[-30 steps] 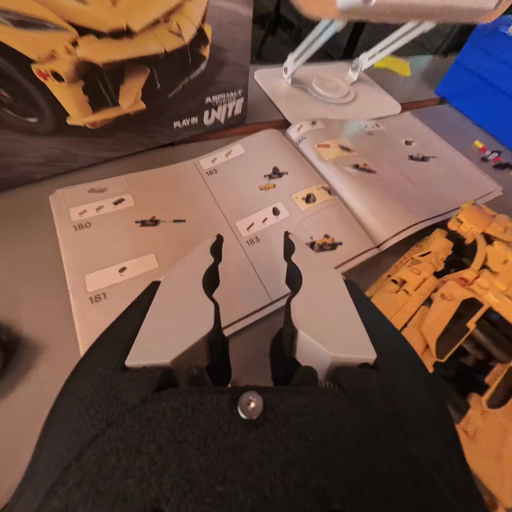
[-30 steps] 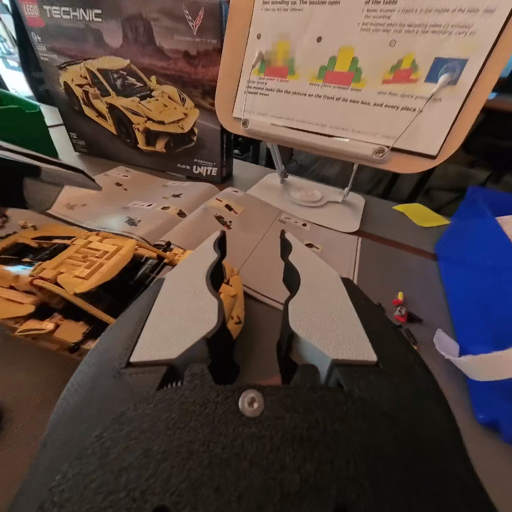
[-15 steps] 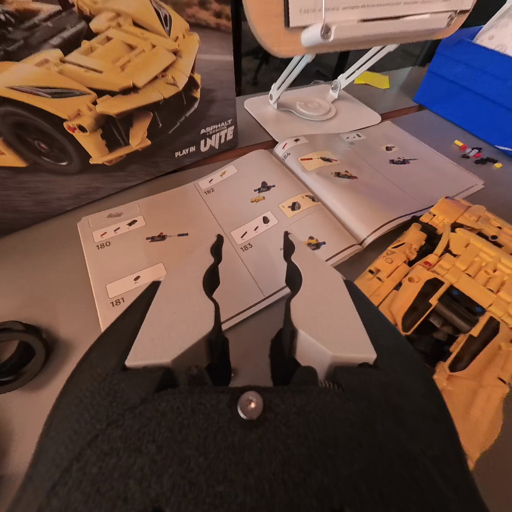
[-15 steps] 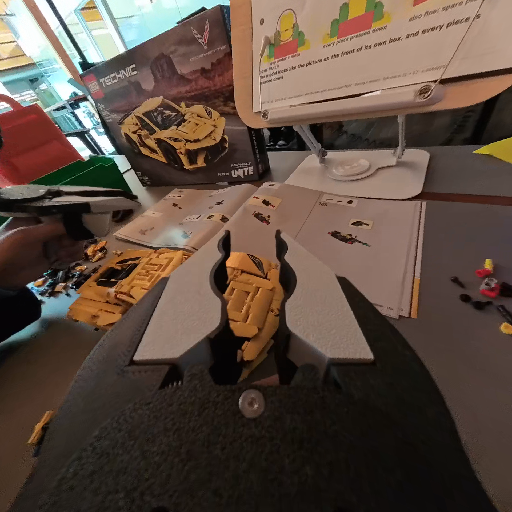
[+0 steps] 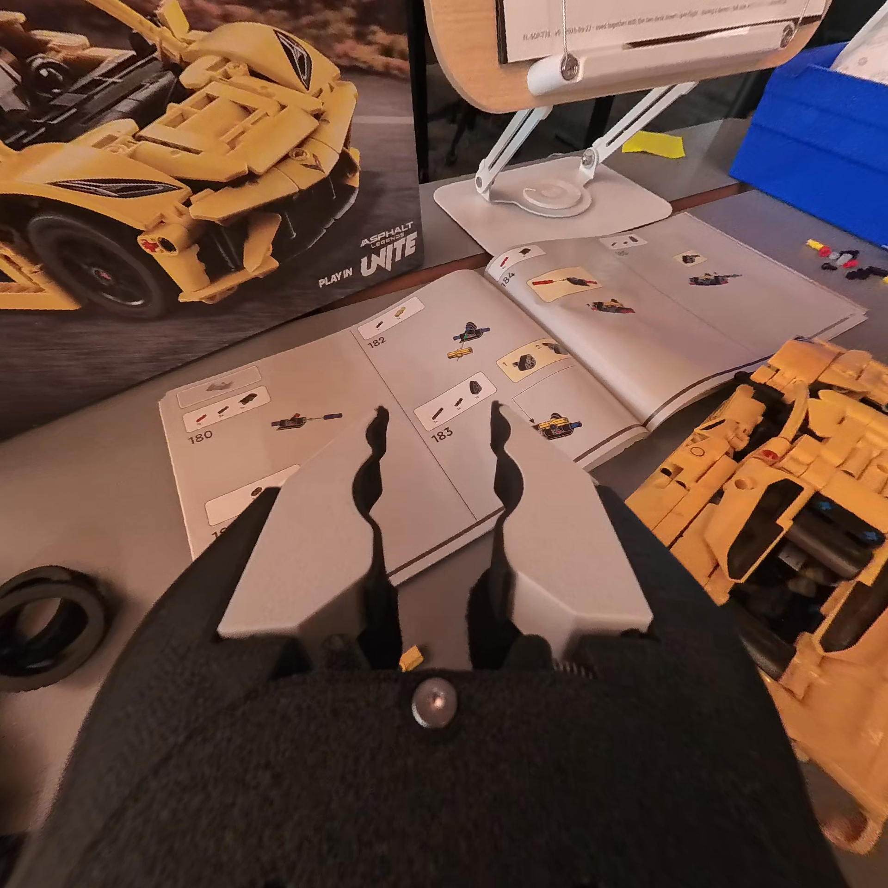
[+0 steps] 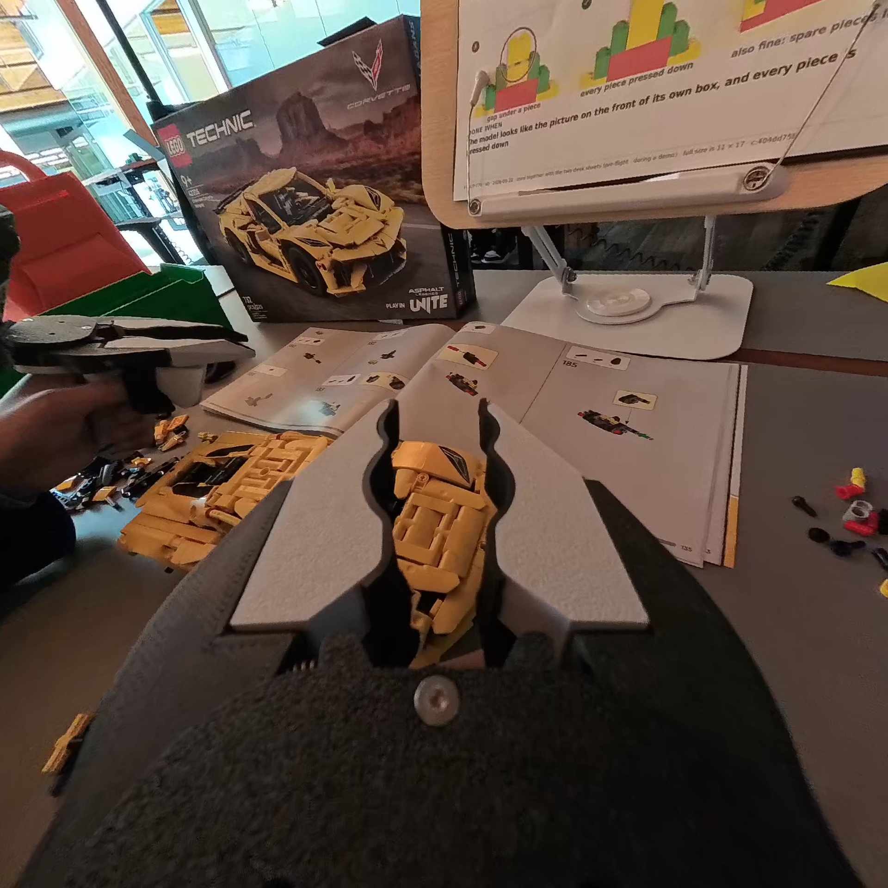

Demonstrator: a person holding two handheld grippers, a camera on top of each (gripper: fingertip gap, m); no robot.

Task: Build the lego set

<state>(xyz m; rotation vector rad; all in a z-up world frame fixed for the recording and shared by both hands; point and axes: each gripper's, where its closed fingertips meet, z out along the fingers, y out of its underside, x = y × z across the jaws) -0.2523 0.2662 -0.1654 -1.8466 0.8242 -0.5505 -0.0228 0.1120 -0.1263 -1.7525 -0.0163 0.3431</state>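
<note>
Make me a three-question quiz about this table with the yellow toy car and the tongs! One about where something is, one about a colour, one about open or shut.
1. Where does the instruction booklet lie?
A. Open on the table, in front of the set's box
B. Inside the blue bin
C. On top of the box

2. What colour is the half-built car?
A. Red
B. Yellow
C. Green

3. How are the right tongs?
A. Shut on the car
B. Shut on a wheel
C. Open and empty

Answers:
1. A: its pages are spread flat on the grey table below the box.
2. B: its panels are yellow with black gaps.
3. C: a clear gap shows between the tips, with the car seen below it; the left tongs are open too.
</note>
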